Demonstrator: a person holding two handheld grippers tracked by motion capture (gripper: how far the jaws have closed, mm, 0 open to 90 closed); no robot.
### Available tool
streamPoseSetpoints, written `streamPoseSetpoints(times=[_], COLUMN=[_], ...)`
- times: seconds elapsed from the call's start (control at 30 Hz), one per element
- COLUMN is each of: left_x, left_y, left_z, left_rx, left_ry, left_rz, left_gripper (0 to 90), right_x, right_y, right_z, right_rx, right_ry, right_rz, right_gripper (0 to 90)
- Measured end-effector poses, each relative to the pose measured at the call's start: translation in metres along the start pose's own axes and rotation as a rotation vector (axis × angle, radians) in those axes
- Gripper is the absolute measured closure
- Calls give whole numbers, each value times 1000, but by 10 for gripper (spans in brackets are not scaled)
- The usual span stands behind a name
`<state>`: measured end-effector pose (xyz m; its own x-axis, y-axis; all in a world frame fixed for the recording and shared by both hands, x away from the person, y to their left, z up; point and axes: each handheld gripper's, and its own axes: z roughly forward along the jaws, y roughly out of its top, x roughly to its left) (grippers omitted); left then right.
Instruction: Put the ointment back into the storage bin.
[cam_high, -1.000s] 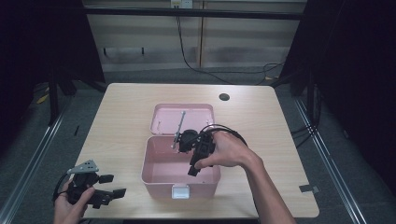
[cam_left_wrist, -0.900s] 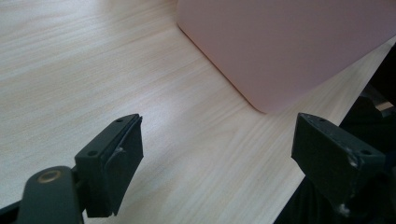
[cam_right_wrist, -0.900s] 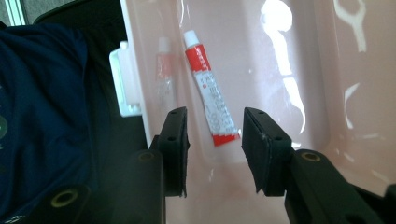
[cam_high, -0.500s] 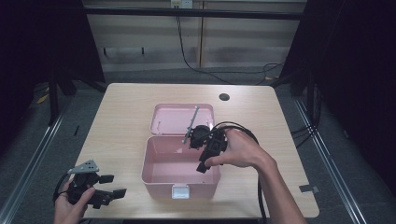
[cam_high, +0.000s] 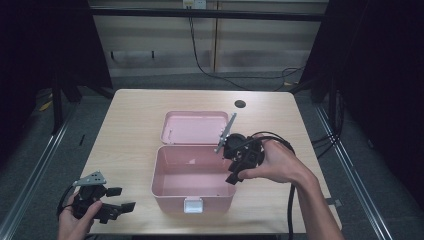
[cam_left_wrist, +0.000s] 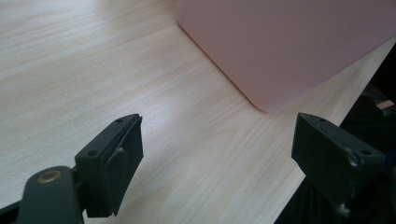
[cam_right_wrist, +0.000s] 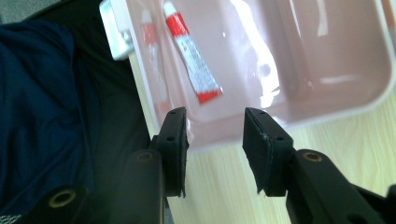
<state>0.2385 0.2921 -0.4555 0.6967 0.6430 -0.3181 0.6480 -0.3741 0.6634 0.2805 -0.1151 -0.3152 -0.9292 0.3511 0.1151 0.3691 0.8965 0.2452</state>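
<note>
The right gripper (cam_high: 234, 172) is hovering at the right rim of the open pink plastic box (cam_high: 165, 172), its jaws standing partly apart with nothing between them. The left gripper (cam_high: 120, 206) is resting near the front-left corner of the pale wooden table (cam_high: 125, 120), jaws spread wide and empty, just beside the box's wall. The right gripper view is revealing a small red-and-white tube (cam_right_wrist: 191, 51) lying on the box floor, near the white latch (cam_right_wrist: 114, 30).
</note>
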Motion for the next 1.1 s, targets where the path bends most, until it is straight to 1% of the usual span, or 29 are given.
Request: streamPoseSetpoints(times=[0.07,0.1,0.17,0.23,0.33,0.43,0.5,0.6,0.63,0.77,0.83,0.93,0.97,1.1], left_x=[0,0,0,0,0,0,0,0,-1,-1,0,0,0,0], left_y=[0,0,0,0,0,0,0,0,-1,0,-1,-1,-1,-1], left_z=[0,0,1,0,1,0,1,1,1,1,1,1,1,0], left_rx=[2,3,5,4,3,2,2,3,4,7,8,8,8,7], left_ry=[0,-3,-3,-2,0,2,1,2,4,1,5,5,4,3], left_rz=[-1,-1,0,0,-2,-2,0,-1,-2,-2,-3,-6,-7,-5], left_gripper=[165,165,165,165,165,165,165,165,165,165,165,165,165,165], right_x=[0,-1,-2,-3,-4,-5,-5,-6,-7,-8,-9,-10,-10,-11], right_y=[-8,-11,-17,-21,-28,-35,-41,-52,-56,-71,-77,-86,-90,-98], right_z=[-1,0,0,0,0,0,1,6,7,13,17,26,30,42], right_rx=[9,7,3,8,10,7,4,13,12,12,-9,-10,-5,-4], right_ry=[-1,-4,-5,-5,-6,-6,-7,-8,-5,-12,-16,-11,-3,0], right_rz=[16,12,23,20,36,35,45,68,66,86,102,111,123,140], right_gripper=[604,604,604,603,603,601,601,595,595,591,592,590,591,589])
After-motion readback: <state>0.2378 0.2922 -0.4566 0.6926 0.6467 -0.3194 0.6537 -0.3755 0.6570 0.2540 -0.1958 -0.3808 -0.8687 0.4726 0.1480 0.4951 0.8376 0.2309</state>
